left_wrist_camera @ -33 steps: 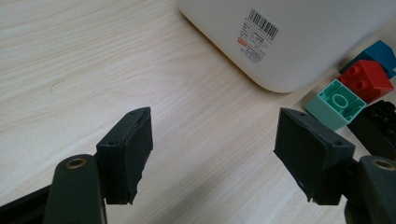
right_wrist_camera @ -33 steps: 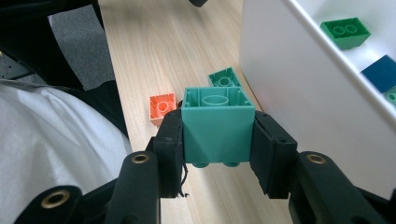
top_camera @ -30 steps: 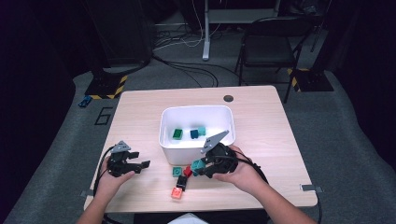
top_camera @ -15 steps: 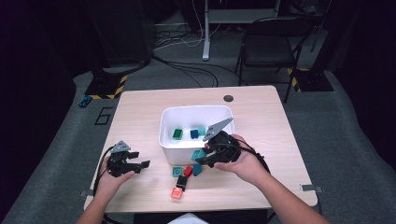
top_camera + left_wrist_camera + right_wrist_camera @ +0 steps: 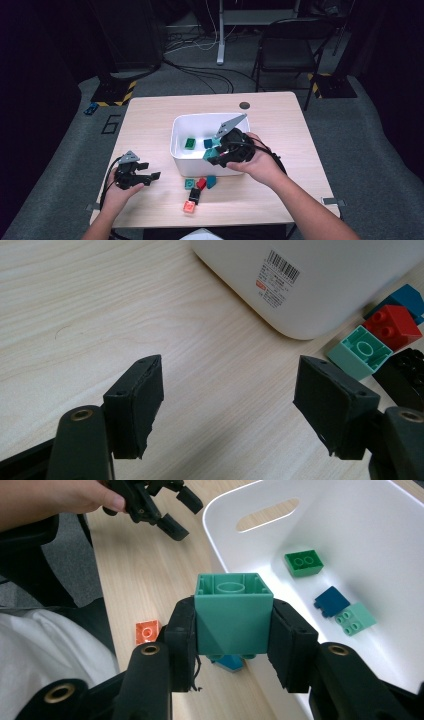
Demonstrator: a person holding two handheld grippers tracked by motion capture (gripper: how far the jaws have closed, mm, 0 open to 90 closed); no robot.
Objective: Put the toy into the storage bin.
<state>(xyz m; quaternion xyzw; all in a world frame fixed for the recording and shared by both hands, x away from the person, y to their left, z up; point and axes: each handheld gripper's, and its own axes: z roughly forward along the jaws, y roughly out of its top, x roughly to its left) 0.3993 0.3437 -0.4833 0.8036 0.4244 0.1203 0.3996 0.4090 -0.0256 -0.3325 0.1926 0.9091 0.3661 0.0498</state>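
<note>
While the right gripper (image 5: 214, 156) hangs at the near rim of the white bin (image 5: 176, 145) in the high view, at about 6 o'clock of the bin, it carries a teal block (image 5: 210, 154) between its jaws. At 7 o'clock from the bin, well apart, the left gripper (image 5: 150, 176) rests over the bench (image 5: 150, 115) with nothing in it. Loose blocks (image 5: 199, 184) lie on the bench just below the bin.

From the left gripper view, the jaws stand wide over bare wood, with the bin's wall at 1 o'clock and a mint block (image 5: 361, 349), a red block (image 5: 392, 326) and others at 3 o'clock.

Seen from the right gripper view, the pads press on two opposite flat sides of the teal block (image 5: 233, 611), hollow underside up, studs pointing down. It hangs over the bin's rim, with a green block (image 5: 303, 562), a dark blue block (image 5: 331, 601) and a pale mint block (image 5: 355, 618) lying inside at 2 o'clock, and an orange block (image 5: 147, 631) on the bench at 9 o'clock.

Such a block is probably light, hard and stiff, with smooth, somewhat slippery plastic walls, and not fragile. Flat parallel sides are the best hold, as here; gripping across studs or corners would likely let it twist.
</note>
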